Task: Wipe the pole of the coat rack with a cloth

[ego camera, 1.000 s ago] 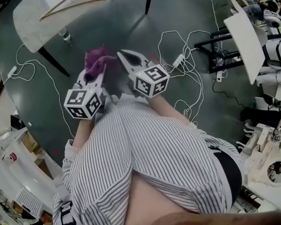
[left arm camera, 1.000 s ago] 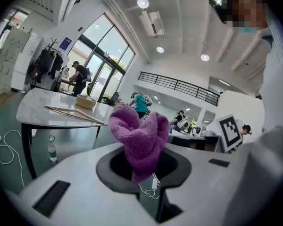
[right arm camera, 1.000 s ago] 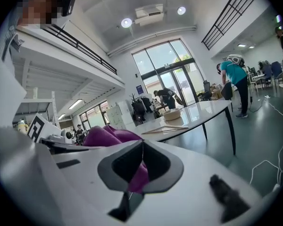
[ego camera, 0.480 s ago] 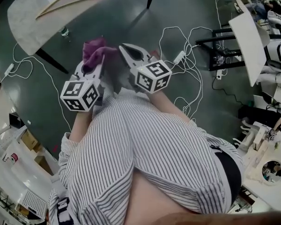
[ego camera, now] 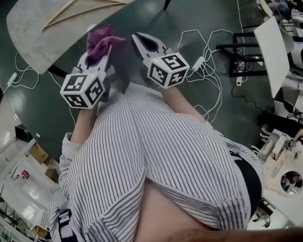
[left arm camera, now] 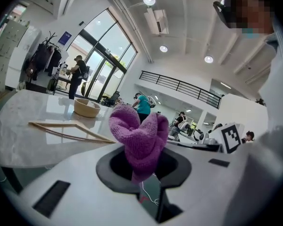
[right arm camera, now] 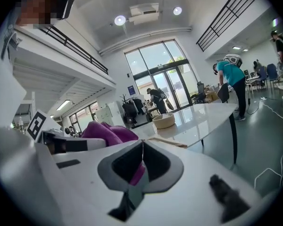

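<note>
Left gripper (left arm camera: 144, 173) is clamping cloth (left arm camera: 139, 135), bunching toward 12 o'clock; right gripper (right arm camera: 142, 147) is sitting closed, empty. Narrow pinch may let it slip.

The left gripper (ego camera: 98, 56) has its jaws closed on a bunched purple cloth (ego camera: 102, 37), which stands out beyond the tips, near the edge of the pale tabletop (ego camera: 30, 34). The right gripper (ego camera: 140, 40) is just beside it, jaws drawn together to a point. A wooden hanger (ego camera: 83, 6) lies on the tabletop, and white cables (ego camera: 207, 69) trail across the dark floor (ego camera: 141, 9).
</note>
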`<action>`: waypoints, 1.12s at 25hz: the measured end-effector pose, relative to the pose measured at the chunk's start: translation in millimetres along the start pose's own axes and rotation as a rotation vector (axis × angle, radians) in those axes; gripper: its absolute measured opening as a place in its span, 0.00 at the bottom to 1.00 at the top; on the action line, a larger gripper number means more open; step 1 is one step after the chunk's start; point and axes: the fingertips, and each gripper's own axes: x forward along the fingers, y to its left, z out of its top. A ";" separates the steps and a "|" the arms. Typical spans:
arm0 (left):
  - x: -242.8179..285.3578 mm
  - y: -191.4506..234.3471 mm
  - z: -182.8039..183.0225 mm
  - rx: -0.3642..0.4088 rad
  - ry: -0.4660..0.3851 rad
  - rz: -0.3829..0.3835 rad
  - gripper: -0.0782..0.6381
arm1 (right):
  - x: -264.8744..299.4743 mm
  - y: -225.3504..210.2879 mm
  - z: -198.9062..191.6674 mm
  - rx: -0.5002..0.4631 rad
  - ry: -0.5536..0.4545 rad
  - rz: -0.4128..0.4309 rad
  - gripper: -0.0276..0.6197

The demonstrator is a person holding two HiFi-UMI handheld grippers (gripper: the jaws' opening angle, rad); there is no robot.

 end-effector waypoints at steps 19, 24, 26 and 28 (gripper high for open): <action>103.5 97.7 70.9 0.030 0.083 -0.125 0.21 | 129.2 -55.9 35.2 0.047 0.007 -0.098 0.07; 113.6 105.9 63.9 0.002 0.099 -0.126 0.21 | 132.7 -68.7 32.8 0.062 0.018 -0.119 0.07; 117.9 107.2 63.5 -0.006 0.103 -0.123 0.21 | 134.1 -72.8 30.8 0.072 0.028 -0.121 0.07; 124.3 110.3 63.0 -0.012 0.105 -0.118 0.21 | 139.2 -76.1 30.4 0.075 0.038 -0.110 0.07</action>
